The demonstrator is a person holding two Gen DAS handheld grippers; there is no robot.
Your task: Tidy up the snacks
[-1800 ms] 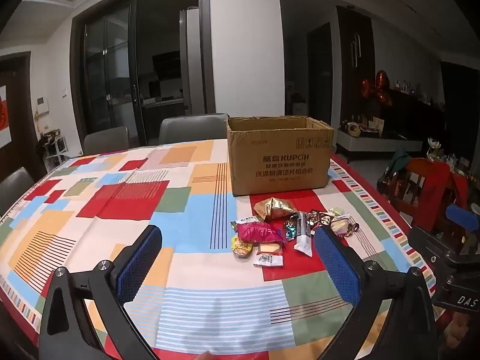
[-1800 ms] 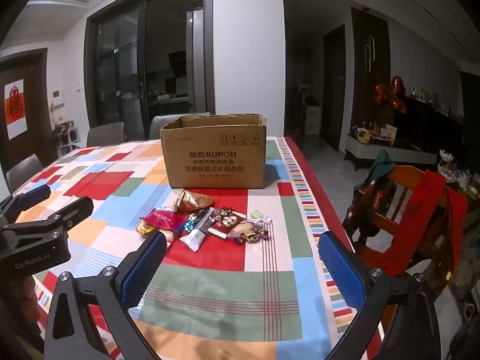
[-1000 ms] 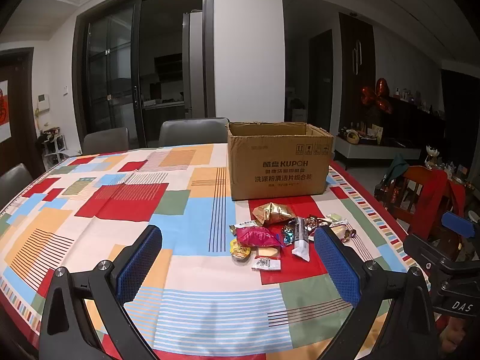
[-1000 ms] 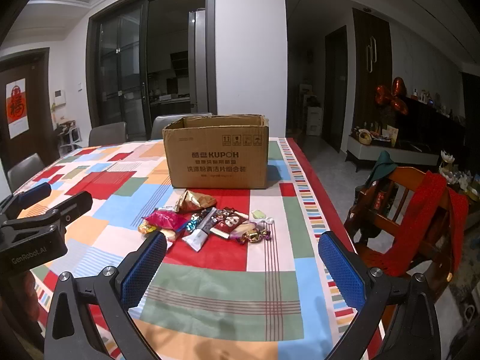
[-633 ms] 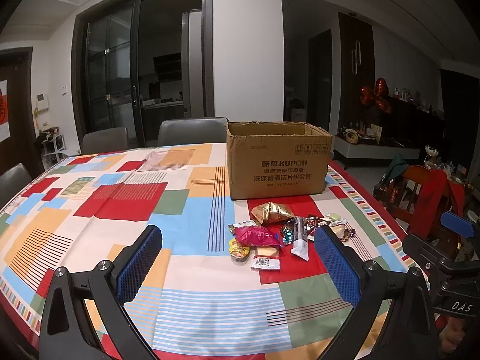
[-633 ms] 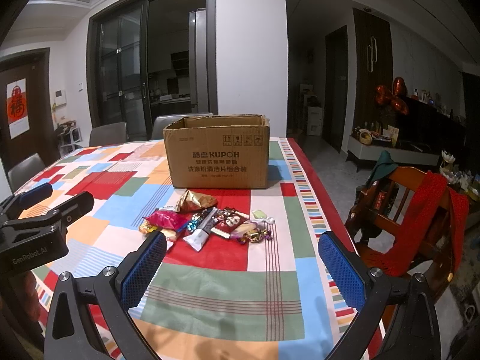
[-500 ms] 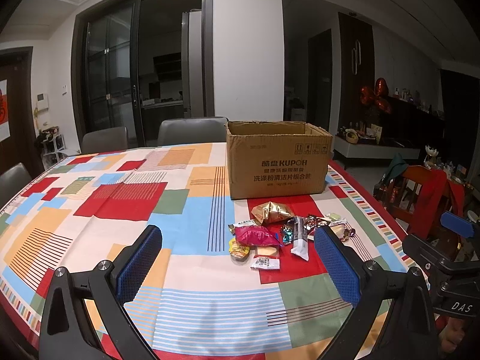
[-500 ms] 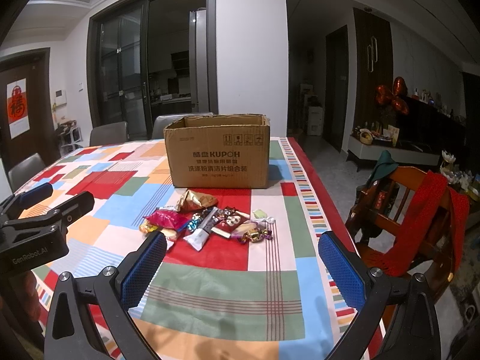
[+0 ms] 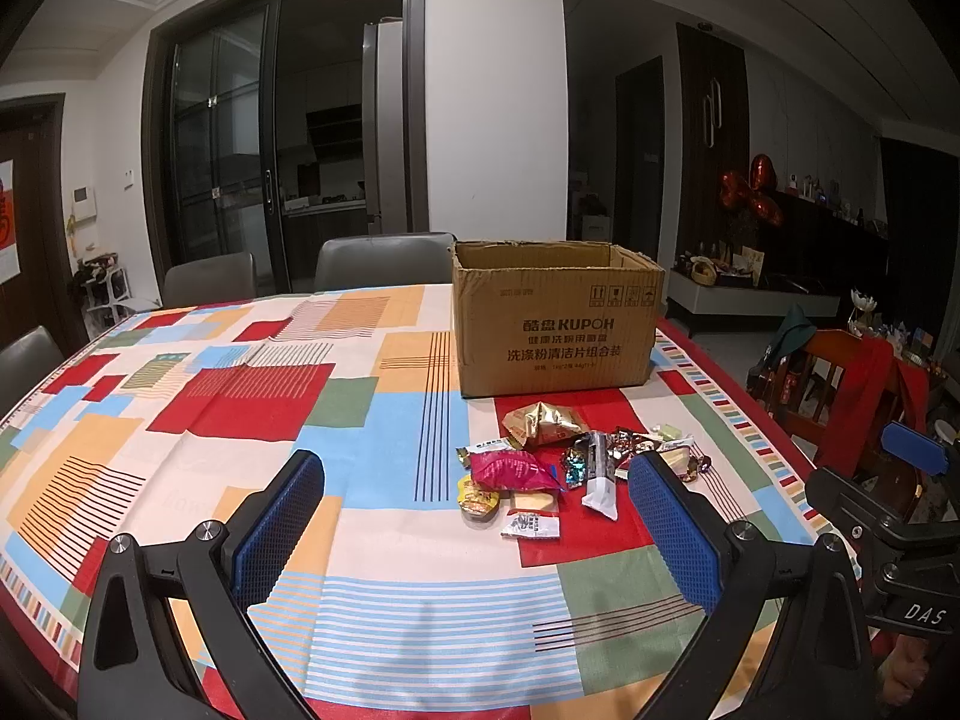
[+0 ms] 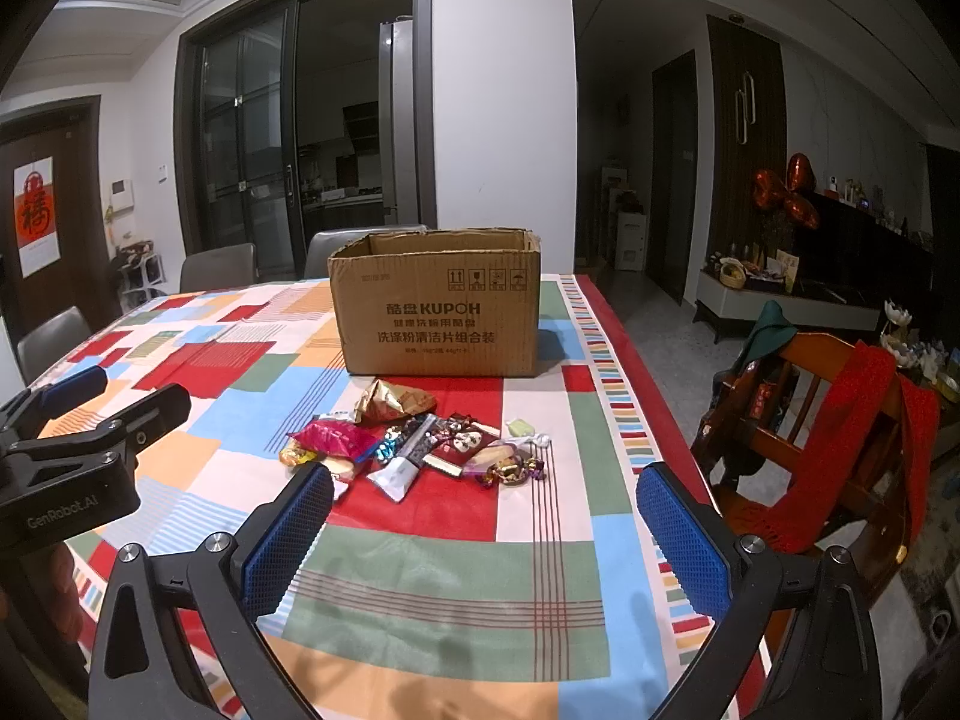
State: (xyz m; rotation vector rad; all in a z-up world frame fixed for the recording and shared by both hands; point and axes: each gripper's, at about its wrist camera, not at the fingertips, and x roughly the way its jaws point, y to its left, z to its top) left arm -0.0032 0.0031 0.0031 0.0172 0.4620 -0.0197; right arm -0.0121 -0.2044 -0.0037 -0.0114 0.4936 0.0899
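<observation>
Brown corrugated cardboard box, top flaps open, printed front, stands on the patchwork-cloth surface toward its right side. Just in front of the box lies a loose pile of crinkly foil and plastic snack wrappers: gold crumpled pouch, magenta packet, white sachet, small twisted candies. Pile sits on a red square near the right striped border. Broad bare cloth to the left and toward the near edge. Left claw spread wide, blue textured pads, holding nothing, short of the pile. Right claw likewise wide and unloaded. Wooden chair draped in red cloth stands close off the right edge.
</observation>
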